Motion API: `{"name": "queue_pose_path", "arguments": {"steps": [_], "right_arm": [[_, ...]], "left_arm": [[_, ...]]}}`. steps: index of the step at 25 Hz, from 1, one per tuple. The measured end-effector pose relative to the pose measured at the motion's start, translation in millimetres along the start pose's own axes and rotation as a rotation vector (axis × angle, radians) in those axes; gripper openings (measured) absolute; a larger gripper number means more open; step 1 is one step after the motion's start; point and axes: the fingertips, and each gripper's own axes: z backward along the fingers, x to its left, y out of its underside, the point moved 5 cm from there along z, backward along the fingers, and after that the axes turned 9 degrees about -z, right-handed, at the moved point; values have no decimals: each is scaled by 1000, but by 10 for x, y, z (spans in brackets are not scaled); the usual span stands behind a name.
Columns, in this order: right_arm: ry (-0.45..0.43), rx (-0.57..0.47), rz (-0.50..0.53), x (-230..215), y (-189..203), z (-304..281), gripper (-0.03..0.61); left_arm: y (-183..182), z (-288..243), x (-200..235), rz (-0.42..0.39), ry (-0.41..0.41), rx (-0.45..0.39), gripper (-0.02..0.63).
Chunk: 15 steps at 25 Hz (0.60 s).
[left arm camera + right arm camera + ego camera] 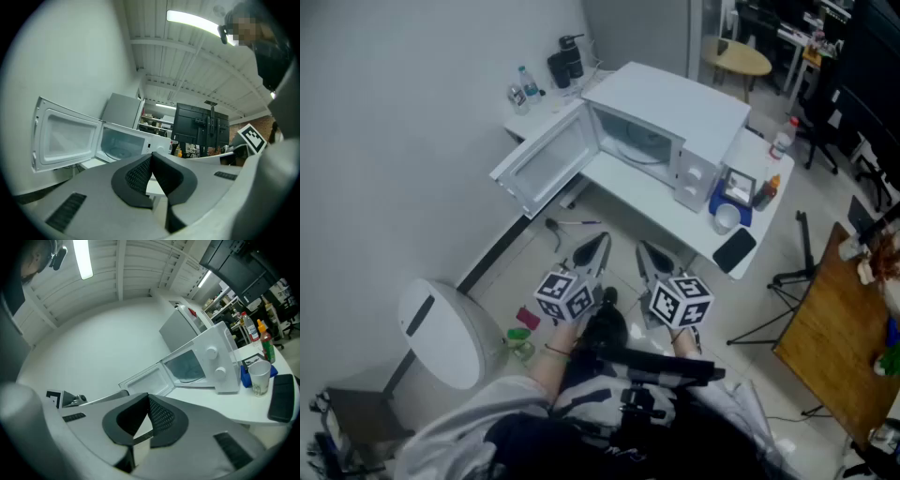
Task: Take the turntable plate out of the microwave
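Turntable plate [642, 148] lies inside the open microwave [694, 103], upper centre of the head view, door [546, 161] swung left. Our left gripper [596, 248] and right gripper [652, 255] hover lower centre, well apart from it, jaws pressed together on nothing. We should part one pair before reaching in, then pinch the plate's near rim

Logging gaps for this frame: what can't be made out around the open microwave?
- Clear glass turntable plate: what it rests on, too small and dim in every view.
- Bottles beside white microwave: labels too small in right gripper view; head view dimmer.
- Flat black object on the white desk edge: unidentifiable, dim head view, distorted right gripper view.
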Motion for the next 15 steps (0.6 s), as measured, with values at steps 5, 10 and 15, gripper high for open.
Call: {"name": "queue_pose_path", "arguments": {"steps": [5,10,15], "right_arm": [[67,-30,-23,-308,-173,-804,-11],[156,-53,-81,-587,-323,-1654,-11],[264,-62,-118,-889,-392,-2295,-11]], "left_arm": [[15,-551,656,3,71,4,6],[11,-1128,1261,-33,183,60,6],[129,-1649,1827,7,273,94,6]]}}
